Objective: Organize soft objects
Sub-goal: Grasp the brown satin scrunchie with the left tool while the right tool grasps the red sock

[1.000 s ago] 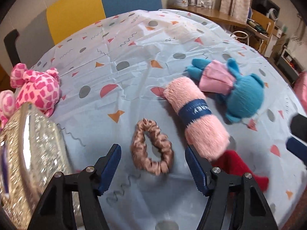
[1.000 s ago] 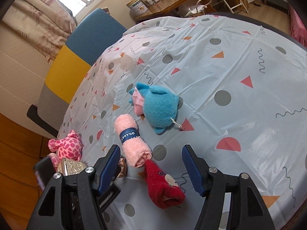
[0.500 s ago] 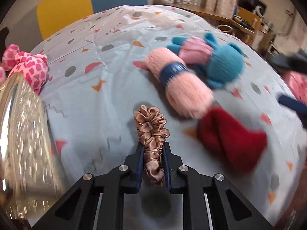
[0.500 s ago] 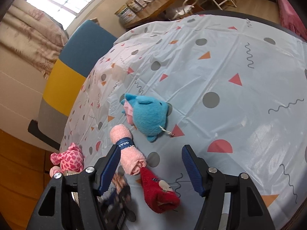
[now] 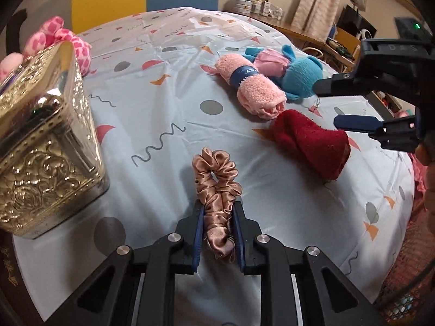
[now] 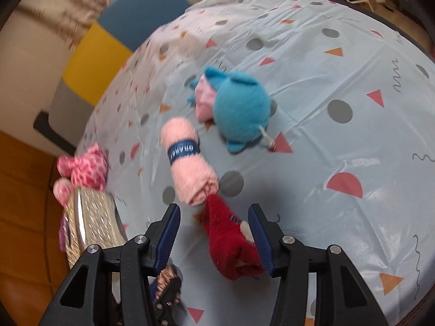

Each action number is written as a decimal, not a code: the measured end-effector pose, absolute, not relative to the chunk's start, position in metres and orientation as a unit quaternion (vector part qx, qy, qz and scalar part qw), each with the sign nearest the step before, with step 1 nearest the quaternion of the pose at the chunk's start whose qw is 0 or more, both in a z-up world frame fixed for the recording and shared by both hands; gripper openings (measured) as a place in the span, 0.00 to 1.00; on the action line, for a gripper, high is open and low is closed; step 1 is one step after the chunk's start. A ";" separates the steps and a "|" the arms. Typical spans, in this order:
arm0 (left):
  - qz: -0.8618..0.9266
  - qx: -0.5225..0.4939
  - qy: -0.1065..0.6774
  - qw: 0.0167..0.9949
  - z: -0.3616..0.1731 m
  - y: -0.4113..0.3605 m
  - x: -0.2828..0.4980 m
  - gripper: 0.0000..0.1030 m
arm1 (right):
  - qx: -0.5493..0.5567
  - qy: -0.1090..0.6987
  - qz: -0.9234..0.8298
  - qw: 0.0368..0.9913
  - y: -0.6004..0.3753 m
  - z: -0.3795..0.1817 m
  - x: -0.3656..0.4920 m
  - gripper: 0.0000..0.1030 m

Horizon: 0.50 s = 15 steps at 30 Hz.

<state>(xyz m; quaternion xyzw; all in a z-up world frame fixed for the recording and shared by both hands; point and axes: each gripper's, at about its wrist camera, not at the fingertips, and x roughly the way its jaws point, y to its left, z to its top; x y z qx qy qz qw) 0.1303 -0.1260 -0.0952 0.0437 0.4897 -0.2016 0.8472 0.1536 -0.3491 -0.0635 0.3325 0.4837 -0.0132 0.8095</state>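
My left gripper (image 5: 218,212) is shut on a tan satin scrunchie (image 5: 217,184), held just above the tablecloth. My right gripper (image 6: 214,217) is open, its fingers on either side of a red sock (image 6: 231,241) lying on the cloth; the gripper also shows at the right of the left wrist view (image 5: 350,103), above the red sock (image 5: 310,141). A rolled pink towel with a blue band (image 5: 250,84) (image 6: 187,157) and a blue plush toy (image 5: 296,73) (image 6: 239,108) lie beyond. A pink spotted plush (image 5: 57,38) (image 6: 84,168) sits behind the box.
An ornate silver metal box (image 5: 46,135) (image 6: 89,222) stands at the left near the table's edge. The round table has a pale blue patterned cloth (image 5: 168,62). A yellow and blue chair back (image 5: 141,0) stands behind it. Shelves and clutter are at the right.
The left gripper closed on the scrunchie and has lifted it slightly toward the box. The right gripper moved down and forward and now straddles the red sock.
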 end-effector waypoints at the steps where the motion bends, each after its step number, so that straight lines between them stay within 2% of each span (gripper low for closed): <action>1: -0.203 0.046 0.489 0.847 -0.096 -0.127 0.130 0.21 | 0.320 0.491 -0.012 0.810 -0.345 -0.065 0.155 0.51; 9: -0.208 0.056 0.480 0.850 -0.096 -0.128 0.127 0.21 | 0.207 0.549 -0.028 0.809 -0.316 -0.077 0.166 0.51; 10: -0.209 0.061 0.477 0.852 -0.097 -0.129 0.127 0.21 | 0.182 0.559 -0.031 0.808 -0.312 -0.080 0.168 0.48; 11: -0.209 0.064 0.475 0.853 -0.097 -0.129 0.126 0.21 | 0.148 0.569 -0.039 0.808 -0.305 -0.083 0.170 0.34; 15: -0.209 0.068 0.468 0.856 -0.097 -0.129 0.124 0.17 | 0.079 0.579 -0.033 0.811 -0.288 -0.090 0.173 0.31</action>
